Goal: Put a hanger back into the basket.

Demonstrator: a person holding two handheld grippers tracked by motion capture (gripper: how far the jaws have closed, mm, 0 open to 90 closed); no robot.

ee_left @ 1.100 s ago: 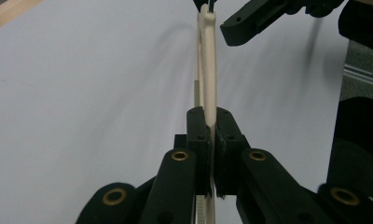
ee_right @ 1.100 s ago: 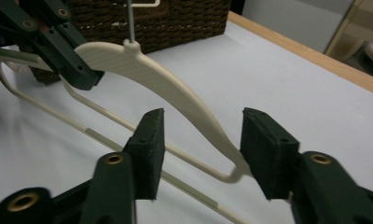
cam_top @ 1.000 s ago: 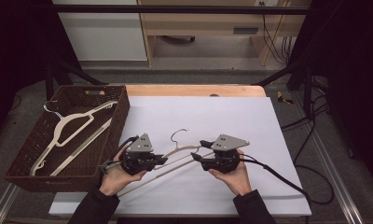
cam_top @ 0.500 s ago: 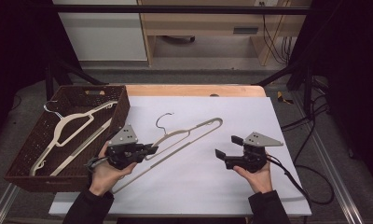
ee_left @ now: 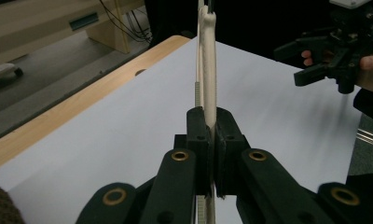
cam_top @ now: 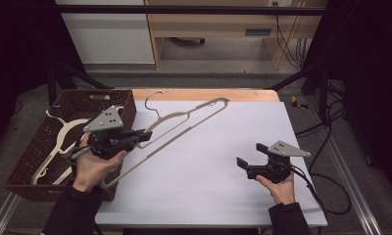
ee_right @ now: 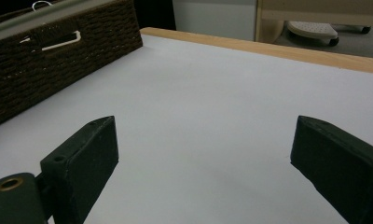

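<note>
A dark woven basket (cam_top: 123, 105) sits at the left edge of the white tabletop (cam_top: 218, 161). Inside it lie cream-coloured clothes hangers (cam_top: 61, 142), stacked flat, one metal hook poking over the far rim.

Just right of the basket, the person's left hand holds the left tongs (cam_top: 144, 136), clamped together on one arm of another cream hanger (cam_top: 189, 122). This hanger is lifted off the tabletop and slants from near the hand up toward the far right, its metal hook (cam_top: 154, 100) standing near the basket's far corner. In the left gripper view the pads (ee_left: 199, 135) press the hanger's thin edge from both sides.

Well apart, toward the right near side, the right tongs (cam_top: 250, 155) hover above bare tabletop, jaws wide apart after just opening, with nothing between them.
</note>
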